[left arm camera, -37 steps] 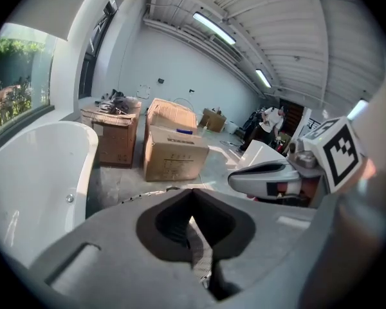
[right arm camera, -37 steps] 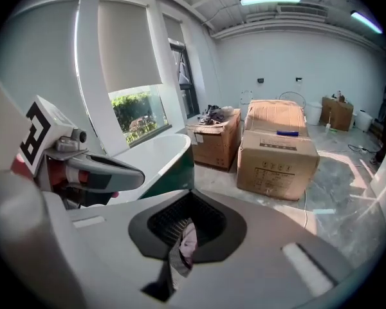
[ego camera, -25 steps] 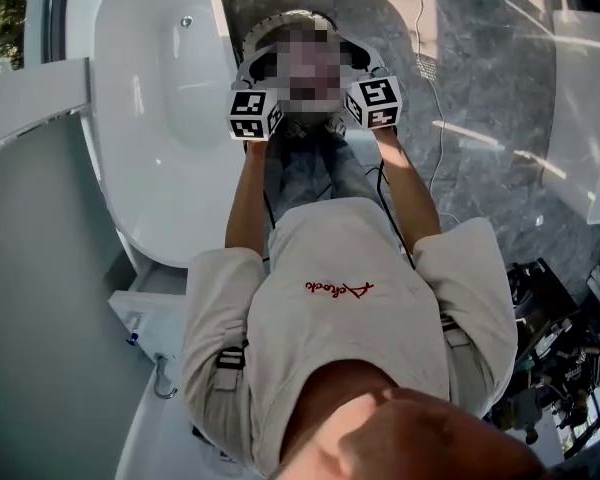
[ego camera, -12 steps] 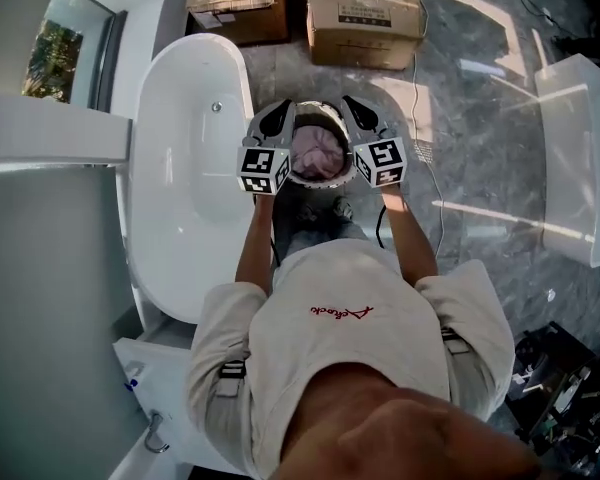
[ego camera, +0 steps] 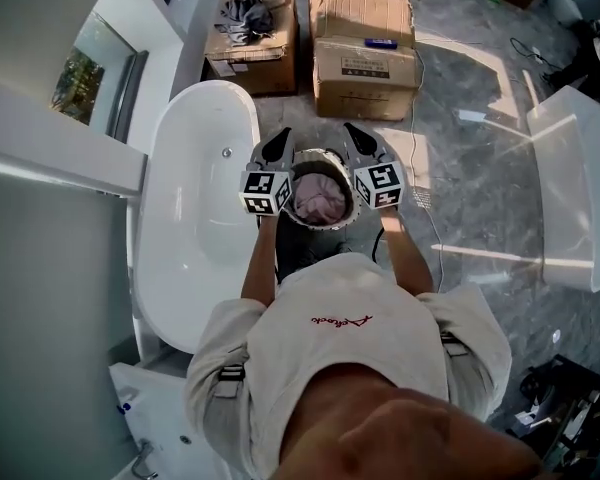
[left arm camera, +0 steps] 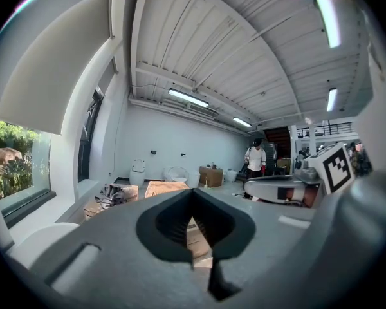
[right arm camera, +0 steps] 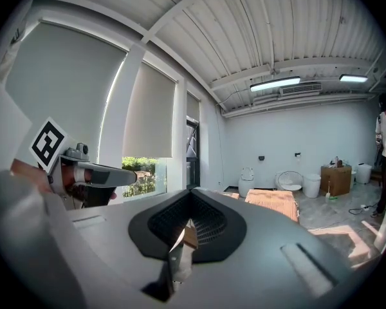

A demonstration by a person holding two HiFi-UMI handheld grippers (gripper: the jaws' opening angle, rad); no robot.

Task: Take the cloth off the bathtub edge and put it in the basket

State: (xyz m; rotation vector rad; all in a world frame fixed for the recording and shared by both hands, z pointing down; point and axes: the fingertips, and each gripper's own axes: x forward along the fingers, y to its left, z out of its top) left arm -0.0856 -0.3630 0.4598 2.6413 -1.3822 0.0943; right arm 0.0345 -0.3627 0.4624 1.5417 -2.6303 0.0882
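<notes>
A pink cloth (ego camera: 320, 200) lies bunched inside the round basket (ego camera: 325, 226), which stands on the floor beside the white bathtub (ego camera: 158, 228). Nothing lies on the bathtub's edge. My left gripper (ego camera: 279, 142) hangs over the basket's left rim and my right gripper (ego camera: 353, 132) over its right rim. Both point away from me, level with each other. In the left gripper view the left gripper (left arm camera: 193, 199) is shut with nothing between its jaws. In the right gripper view the right gripper (right arm camera: 191, 198) is likewise shut and empty. Both gripper views look across the room, not at the basket.
Two cardboard boxes (ego camera: 364, 38) (ego camera: 248, 30) stand on the floor beyond the basket, the left one with a grey rag on it. A white fixture (ego camera: 578, 183) lies at the right and a cable (ego camera: 421, 78) runs over the stone floor. A person (left arm camera: 255, 158) stands far off.
Both grippers have risen side by side, still shut. The pink cloth stays in the basket below them. The head view now takes in more floor and the boxes.
</notes>
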